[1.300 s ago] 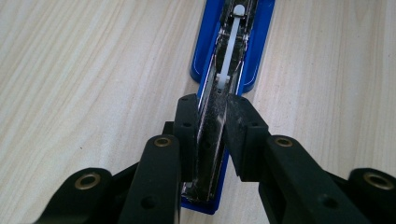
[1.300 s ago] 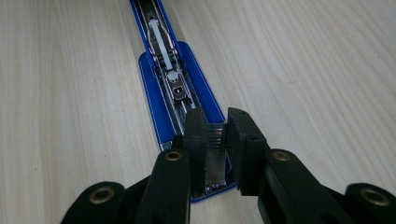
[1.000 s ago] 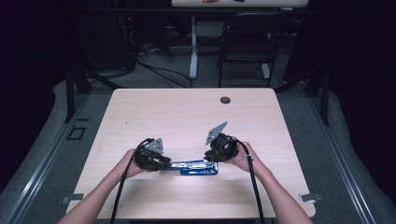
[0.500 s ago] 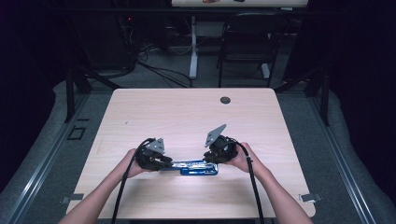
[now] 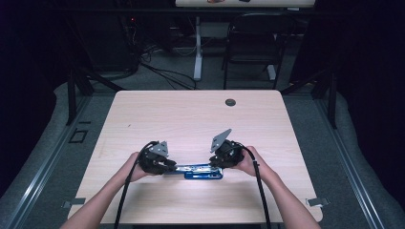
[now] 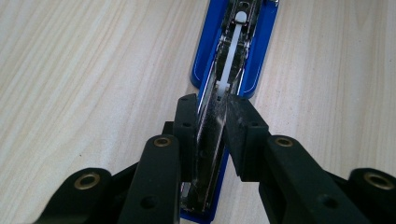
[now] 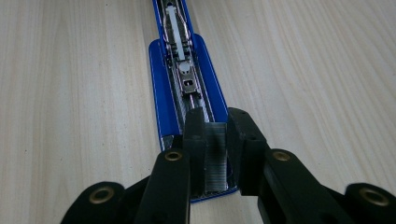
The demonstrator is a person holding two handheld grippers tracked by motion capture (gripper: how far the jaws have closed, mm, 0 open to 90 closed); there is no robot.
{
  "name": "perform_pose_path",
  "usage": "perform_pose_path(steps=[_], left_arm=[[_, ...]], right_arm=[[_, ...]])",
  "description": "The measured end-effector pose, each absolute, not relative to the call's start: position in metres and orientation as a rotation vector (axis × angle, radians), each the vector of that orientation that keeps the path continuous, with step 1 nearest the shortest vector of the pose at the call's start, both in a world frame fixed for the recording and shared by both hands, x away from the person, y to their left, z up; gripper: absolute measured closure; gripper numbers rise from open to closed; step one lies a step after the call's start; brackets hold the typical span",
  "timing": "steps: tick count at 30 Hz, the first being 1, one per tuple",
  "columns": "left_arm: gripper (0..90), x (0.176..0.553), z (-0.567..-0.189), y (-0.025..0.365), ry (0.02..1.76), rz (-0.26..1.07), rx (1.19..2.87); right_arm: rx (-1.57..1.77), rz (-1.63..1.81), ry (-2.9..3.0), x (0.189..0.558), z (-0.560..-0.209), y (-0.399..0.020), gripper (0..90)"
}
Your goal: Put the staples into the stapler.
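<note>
A pale wooden table (image 5: 191, 114) stands on grey floor (image 5: 367, 181), a dark chair (image 5: 250, 45) beyond it.

High view looks down & forward from above the counter (image 5: 191, 119), far off. Each gripper view sits very close, looking along its jaws from opposite ends. All 3 share the blue stapler (image 5: 200, 171) (image 6: 243, 42) (image 7: 180, 70).

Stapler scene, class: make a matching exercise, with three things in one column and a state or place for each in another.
Things:
1. left gripper
2. right gripper
3. stapler base

States:
A. blue, flat on the table
B. shut on the strip of staples
C. shut on the stapler's metal arm

Pairs: 1-C, 2-B, 3-A
</note>
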State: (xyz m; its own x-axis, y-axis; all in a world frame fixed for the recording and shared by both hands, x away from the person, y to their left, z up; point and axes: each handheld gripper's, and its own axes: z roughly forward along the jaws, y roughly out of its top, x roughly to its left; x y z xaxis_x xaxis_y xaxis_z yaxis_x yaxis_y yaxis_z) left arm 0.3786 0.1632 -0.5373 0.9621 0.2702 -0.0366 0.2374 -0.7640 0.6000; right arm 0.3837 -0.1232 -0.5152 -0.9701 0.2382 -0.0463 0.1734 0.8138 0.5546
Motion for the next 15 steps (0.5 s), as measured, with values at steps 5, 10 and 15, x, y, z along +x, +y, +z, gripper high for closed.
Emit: perform_pose_path(steps=[5,10,15], left_arm=[[74.6,0.3785,-0.5372,0.1631,0.358,0.07,2.474],[74.6,0.3785,-0.5375,0.1634,0.362,0.067,2.47],[74.6,0.3786,-0.5376,0.1635,0.361,0.06,2.467]], right_arm=[[0.302,0.852,2.889,0.3846,-0.5171,-0.122,78.7],[0.263,0.822,2.928,0.3861,-0.5233,-0.1147,78.6],[0.246,0.817,2.931,0.3862,-0.5239,-0.1145,78.6]])
